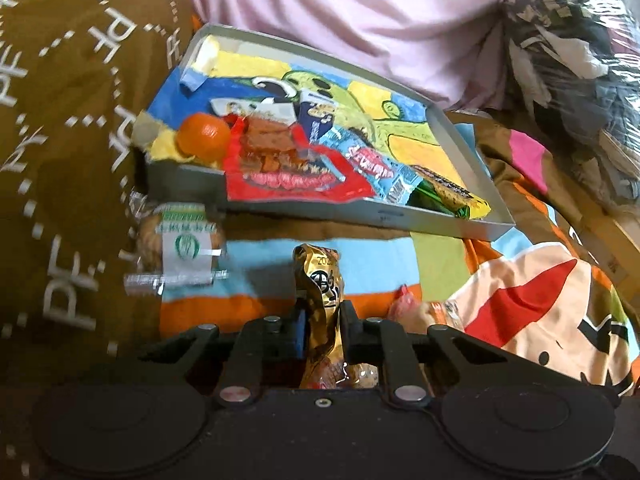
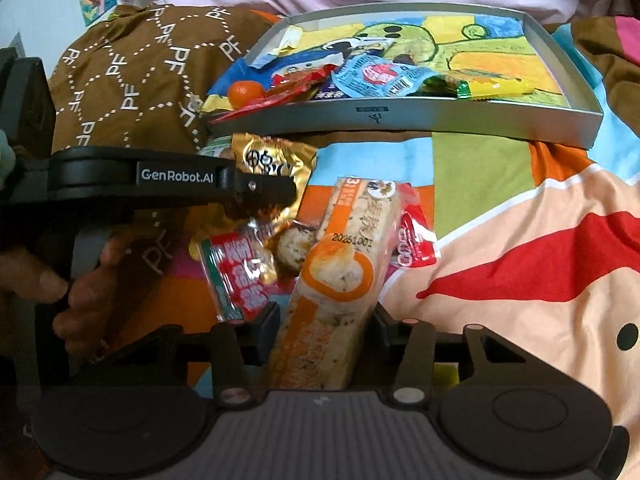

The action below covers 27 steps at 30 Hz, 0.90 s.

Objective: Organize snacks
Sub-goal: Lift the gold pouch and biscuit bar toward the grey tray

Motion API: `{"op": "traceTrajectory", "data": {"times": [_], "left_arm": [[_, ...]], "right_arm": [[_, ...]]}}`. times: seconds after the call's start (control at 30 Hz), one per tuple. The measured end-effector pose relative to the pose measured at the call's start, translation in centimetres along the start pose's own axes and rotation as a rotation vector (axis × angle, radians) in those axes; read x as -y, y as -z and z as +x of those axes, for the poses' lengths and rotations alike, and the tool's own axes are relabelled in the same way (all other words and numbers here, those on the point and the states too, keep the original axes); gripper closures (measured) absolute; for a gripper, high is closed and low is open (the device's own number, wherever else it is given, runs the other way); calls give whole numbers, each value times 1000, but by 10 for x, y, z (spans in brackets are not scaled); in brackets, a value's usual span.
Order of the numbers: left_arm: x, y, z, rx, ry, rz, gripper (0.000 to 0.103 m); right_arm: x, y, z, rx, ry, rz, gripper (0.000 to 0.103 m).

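Lying on a colourful bedspread [image 2: 520, 240], the loose snacks waited in front of the grey tray [image 2: 400, 118], which already held an orange fruit [image 1: 203, 135], a red packet [image 1: 288, 168] and some blue sachets [image 1: 372, 160]. At the far left of the left wrist view a clear cookie pack [image 1: 180, 240] rested just below the tray's near wall. Next to it, the left gripper [image 1: 323, 330] had its jaws pressed together on the gold wrapper [image 1: 322, 304], pinching it near the crumpled top. Further right, the right gripper [image 2: 326, 334] stood half spread around the long orange-and-white roll pack [image 2: 340, 276]; whether the pads really pressed it, I could not tell. A red-and-green pack [image 2: 236, 276] lay just left of the roll, and a small red sachet [image 2: 416, 240] touched its right side. I judged that the gold wrapper could slip out, because only thin foil was caught, and that it could knock the tray's near wall when carried over. The roll could also drop if the jaws were not tight. The lower end of both held packs was hidden behind the gripper bodies, the printing was too blurred to read, and the tray's left corner was covered by packets hanging over it.
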State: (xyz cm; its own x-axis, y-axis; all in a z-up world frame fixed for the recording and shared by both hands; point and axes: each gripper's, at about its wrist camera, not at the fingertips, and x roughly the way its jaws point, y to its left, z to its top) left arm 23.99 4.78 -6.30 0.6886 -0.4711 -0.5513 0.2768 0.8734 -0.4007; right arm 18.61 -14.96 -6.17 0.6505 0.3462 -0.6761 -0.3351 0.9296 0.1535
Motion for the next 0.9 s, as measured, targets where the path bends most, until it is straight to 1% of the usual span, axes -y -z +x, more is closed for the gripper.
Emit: {"op": "traceTrajectory", "data": {"times": [0.1,0.13,0.2,0.3,0.47,0.6,0.8,0.9], "left_arm": [[3,5,-9,-5,-20,-9,86],[4,6,-12,-4,-26,-9,86],[6,9,-19,0,-36,-6,86],[11,11,-28,11,-54,14,86],[13,17,-42,24,-85,5,86],[15,17,-51,48,-110,3,86],[18,7,-59,107,-117,2,86],[16,3,-61,126,-113,-17,86]], "right_arm": [[-3,1,-5,17,-11,-18,58],[-4,1,-7,26,-15,-23,62],[-5,2,-12,43,-20,-28,65],[-5,4,-17,53,-16,-39,66],[2,11,-25,48,-17,3,66],[4,16,-33,62,-28,24,66],[3,22,-42,69,-32,25,66],[2,24,-44,68,-26,19,66]]}}
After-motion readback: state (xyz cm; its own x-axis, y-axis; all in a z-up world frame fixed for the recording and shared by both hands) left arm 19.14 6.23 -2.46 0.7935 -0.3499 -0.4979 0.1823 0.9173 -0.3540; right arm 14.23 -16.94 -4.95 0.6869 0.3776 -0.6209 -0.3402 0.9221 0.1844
